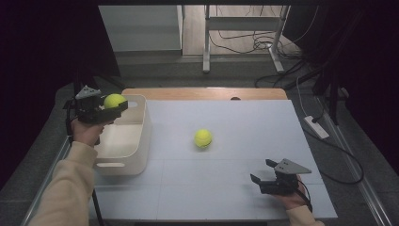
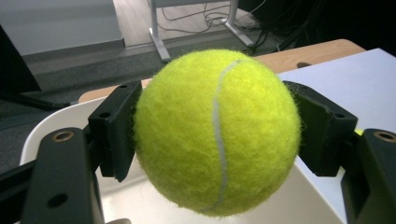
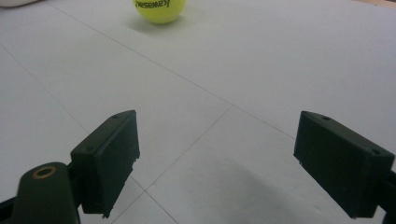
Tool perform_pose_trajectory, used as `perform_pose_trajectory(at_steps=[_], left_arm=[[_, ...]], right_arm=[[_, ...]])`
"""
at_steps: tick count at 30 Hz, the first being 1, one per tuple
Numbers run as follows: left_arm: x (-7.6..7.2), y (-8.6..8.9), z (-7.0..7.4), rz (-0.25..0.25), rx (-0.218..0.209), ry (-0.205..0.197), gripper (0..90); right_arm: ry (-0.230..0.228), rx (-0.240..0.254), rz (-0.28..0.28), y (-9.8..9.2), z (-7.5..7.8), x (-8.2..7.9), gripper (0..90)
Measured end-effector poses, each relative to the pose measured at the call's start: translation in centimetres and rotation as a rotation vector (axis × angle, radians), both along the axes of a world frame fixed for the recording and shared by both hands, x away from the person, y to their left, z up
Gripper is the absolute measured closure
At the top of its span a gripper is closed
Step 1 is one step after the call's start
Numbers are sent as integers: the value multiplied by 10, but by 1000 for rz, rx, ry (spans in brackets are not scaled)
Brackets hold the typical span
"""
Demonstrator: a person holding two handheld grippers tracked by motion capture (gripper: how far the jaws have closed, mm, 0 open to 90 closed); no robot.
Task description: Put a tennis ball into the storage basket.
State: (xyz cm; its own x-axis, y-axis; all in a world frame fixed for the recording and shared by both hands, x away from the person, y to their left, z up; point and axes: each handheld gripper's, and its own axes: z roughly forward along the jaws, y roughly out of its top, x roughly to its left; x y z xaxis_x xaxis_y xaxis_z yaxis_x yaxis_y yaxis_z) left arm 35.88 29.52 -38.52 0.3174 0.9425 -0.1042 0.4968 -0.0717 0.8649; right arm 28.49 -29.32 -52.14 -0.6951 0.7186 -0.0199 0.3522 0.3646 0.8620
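Two yellow tennis balls are in the high view: one tennis ball (image 1: 114, 100) is clamped in the left gripper (image 1: 109, 104), which is held above the far left corner of the white plastic bin (image 1: 139, 141), and a second tennis ball (image 1: 203, 138) lies free on the white table top (image 1: 226, 183), near the middle and well apart from the bin. In this view the right gripper (image 1: 261, 171) is low at the near right part of the table, with its jaws apart and nothing between them. In the left gripper view, the black pads (image 2: 116, 135) press on both sides of the held ball (image 2: 217, 133), whose white curved seam runs down its front; the rim of the bin (image 2: 51, 119) is below and behind it, and I can read no writing on this ball. In the right gripper view, the two jaws stand wide apart over the bare table (image 3: 261, 60), and the free ball (image 3: 160, 9) is far ahead at the top edge. It carries dark printed letters, seen upside down; they are too cut off for me to read the brand with certainty.
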Motion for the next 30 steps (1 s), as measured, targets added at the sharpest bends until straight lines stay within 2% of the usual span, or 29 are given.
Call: perform_pose_trajectory(at_steps=[11, 23, 30], left_arm=[[10, 12, -9, 45, -12, 46, 260], [18, 15, -16, 62, -11, 87, 259], [19, 14, -16, 64, -12, 90, 258]], right_arm=[[0, -6, 1, 0, 0, 0, 142], [2, -9, 2, 1, -1, 0, 142], [4, -10, 2, 1, -1, 0, 142]])
